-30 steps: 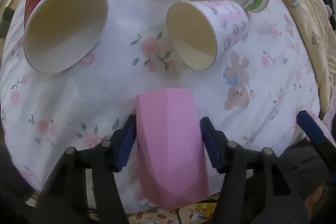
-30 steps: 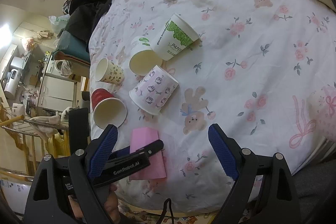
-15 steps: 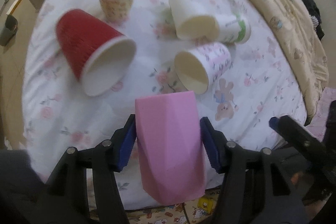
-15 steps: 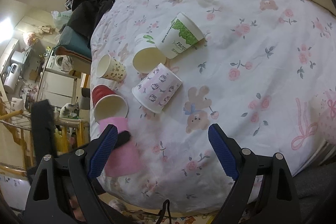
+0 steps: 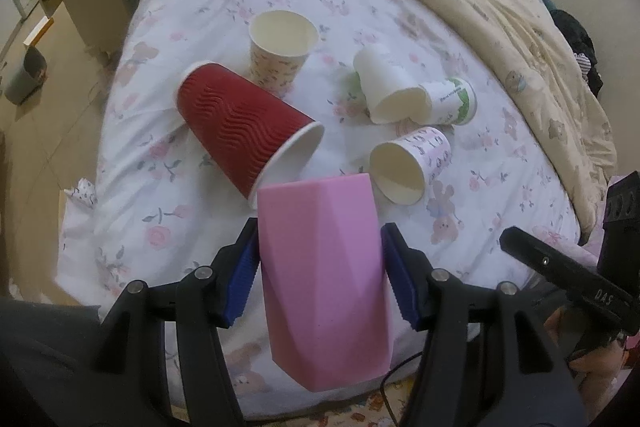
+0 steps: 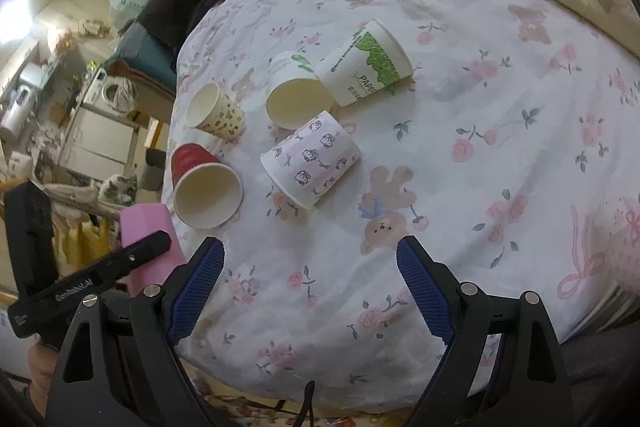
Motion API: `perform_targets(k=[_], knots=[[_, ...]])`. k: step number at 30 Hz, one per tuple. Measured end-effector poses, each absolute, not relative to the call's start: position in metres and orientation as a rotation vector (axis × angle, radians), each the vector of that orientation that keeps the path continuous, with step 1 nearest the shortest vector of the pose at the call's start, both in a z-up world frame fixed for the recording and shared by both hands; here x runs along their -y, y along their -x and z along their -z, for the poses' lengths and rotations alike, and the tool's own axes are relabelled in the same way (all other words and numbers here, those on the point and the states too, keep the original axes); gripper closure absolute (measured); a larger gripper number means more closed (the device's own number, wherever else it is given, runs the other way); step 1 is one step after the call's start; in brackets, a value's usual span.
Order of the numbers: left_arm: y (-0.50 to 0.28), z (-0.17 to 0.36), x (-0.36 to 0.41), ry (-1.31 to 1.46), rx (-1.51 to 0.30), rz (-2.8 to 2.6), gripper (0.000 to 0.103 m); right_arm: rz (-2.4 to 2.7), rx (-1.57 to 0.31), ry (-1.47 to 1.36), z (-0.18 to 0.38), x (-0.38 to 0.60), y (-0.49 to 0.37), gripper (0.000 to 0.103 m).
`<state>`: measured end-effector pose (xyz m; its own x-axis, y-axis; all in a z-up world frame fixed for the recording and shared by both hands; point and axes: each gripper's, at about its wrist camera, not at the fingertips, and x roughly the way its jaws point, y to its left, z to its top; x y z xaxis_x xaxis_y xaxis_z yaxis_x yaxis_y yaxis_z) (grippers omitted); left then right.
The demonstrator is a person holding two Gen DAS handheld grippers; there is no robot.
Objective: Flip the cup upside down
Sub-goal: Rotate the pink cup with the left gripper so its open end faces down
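My left gripper [image 5: 320, 267] is shut on a pink faceted cup [image 5: 324, 275], held in the air above the near edge of the bed. The same pink cup [image 6: 146, 239] shows at the left of the right wrist view, beside the left gripper's black body. My right gripper [image 6: 310, 283] is open and empty above the flowered sheet [image 6: 480, 131], near the bed's front edge.
Several paper cups lie on the sheet: a red ribbed one [image 5: 240, 123] on its side, a patterned one upright [image 5: 280, 47], a plain white one [image 5: 384, 87], a green-printed one [image 5: 452, 99] and a pink-printed one [image 5: 412, 163] on their sides. A beige quilt [image 5: 500, 7] lies at the back.
My left gripper has lifted the pink cup up and away from the sheet, so the cups look smaller and further off. The right gripper has stayed nearly still.
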<state>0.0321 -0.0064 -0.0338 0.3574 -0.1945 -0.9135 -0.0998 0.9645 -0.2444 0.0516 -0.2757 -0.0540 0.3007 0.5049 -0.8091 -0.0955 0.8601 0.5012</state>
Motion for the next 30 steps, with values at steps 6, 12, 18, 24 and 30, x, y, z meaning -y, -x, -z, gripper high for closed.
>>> perform_targets(k=[6,12,18,24,30], knots=[[-0.032,0.037,-0.005,0.338,-1.18,0.037,0.047,-0.423,-1.211,-0.29,0.057,0.256,-0.05,0.013],[-0.033,0.035,-0.004,0.356,-1.156,0.05,0.047,-0.495,-1.208,-0.256,0.056,0.24,-0.047,0.013],[-0.034,0.033,-0.003,0.357,-1.151,0.068,0.047,-0.626,-1.215,-0.301,0.052,0.229,-0.042,0.013],[-0.033,0.031,0.009,0.33,-1.146,0.102,0.047,-0.756,-1.222,-0.306,0.048,0.209,-0.036,0.013],[-0.031,0.029,0.016,0.328,-1.144,0.141,0.047,-0.797,-1.245,-0.285,0.051,0.197,-0.03,0.013]])
